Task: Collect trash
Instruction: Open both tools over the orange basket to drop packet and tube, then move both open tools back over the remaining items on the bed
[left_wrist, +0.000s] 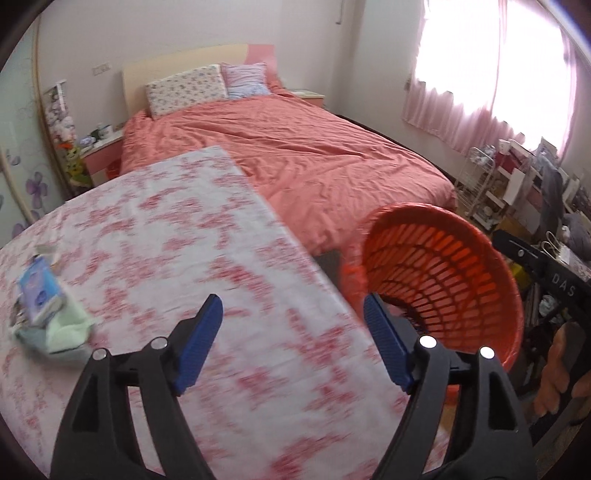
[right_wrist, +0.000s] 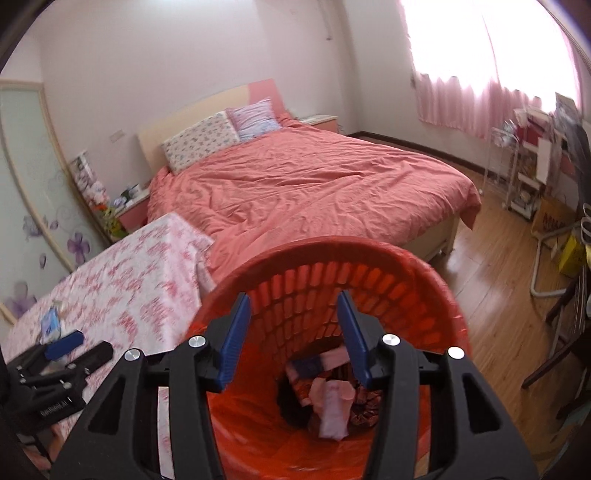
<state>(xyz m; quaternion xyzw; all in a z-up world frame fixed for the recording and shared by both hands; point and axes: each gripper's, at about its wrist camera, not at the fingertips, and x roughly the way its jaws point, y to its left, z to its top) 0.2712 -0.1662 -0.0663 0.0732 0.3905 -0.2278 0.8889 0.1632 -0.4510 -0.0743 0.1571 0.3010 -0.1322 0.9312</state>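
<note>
An orange slatted basket (right_wrist: 369, 273) stands beside the table (right_wrist: 122, 273); it also shows in the left wrist view (left_wrist: 443, 266). Several wrappers and a pale crumpled piece (right_wrist: 332, 406) lie at its bottom. My right gripper (right_wrist: 293, 332) is open and empty above the basket's mouth. My left gripper (left_wrist: 293, 332) is open and empty over the table's (left_wrist: 166, 240) right part; it also shows in the right wrist view (right_wrist: 79, 345). A blue-white packet (left_wrist: 38, 291) on a pale green cloth (left_wrist: 62, 332) lies at the table's left edge; the packet also shows in the right wrist view (right_wrist: 50, 325).
A bed with a coral cover (left_wrist: 314, 155) lies behind the table. A pink nightstand (left_wrist: 103, 155) is at its left. White racks and clutter (left_wrist: 517, 177) fill the right side under the curtained window. Wooden floor (right_wrist: 498, 266) runs right of the basket.
</note>
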